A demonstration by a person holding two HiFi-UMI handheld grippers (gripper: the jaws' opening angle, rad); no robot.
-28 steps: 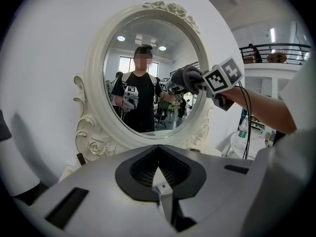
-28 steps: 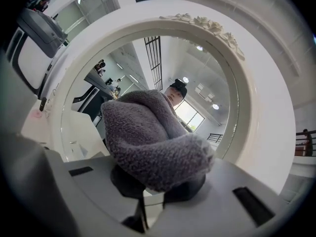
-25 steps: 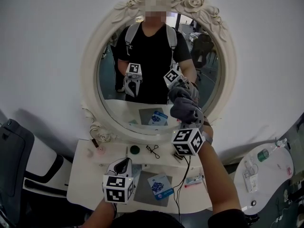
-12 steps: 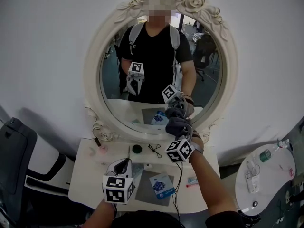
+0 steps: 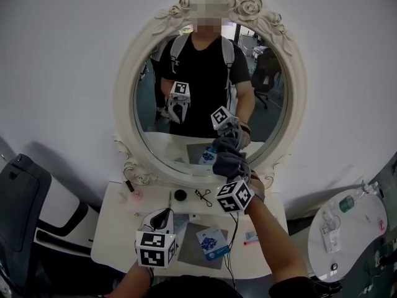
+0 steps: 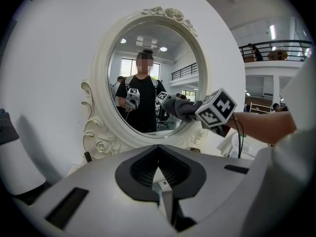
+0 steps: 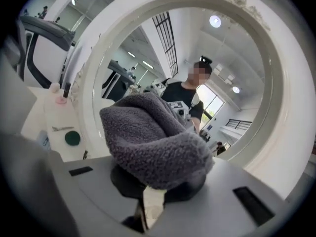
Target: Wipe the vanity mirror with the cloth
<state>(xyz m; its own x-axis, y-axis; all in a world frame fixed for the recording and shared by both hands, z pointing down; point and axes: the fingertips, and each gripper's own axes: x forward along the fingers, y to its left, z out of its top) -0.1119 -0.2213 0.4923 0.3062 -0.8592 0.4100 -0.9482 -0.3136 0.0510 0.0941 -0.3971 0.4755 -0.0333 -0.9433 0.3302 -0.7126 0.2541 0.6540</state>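
dark grey cloth (image 7: pixel 148 137), cream mirror frame (image 5: pixel 124 98) (rose relief), white table (image 5: pixel 115 228)

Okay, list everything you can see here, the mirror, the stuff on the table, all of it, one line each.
vanity mirror: one, white carved frame, above the table
cloth: one, grey, at the mirror's lower right glass
vanity table: one, white, under the mirror
packet: one, blue and white, table centre
round item: one, dark green, near the mirror base
chair: one, black and white, far left
side table: one, white, far right
left gripper: one, white, jaws together, over the table
right gripper: one, white, clamped on the cloth
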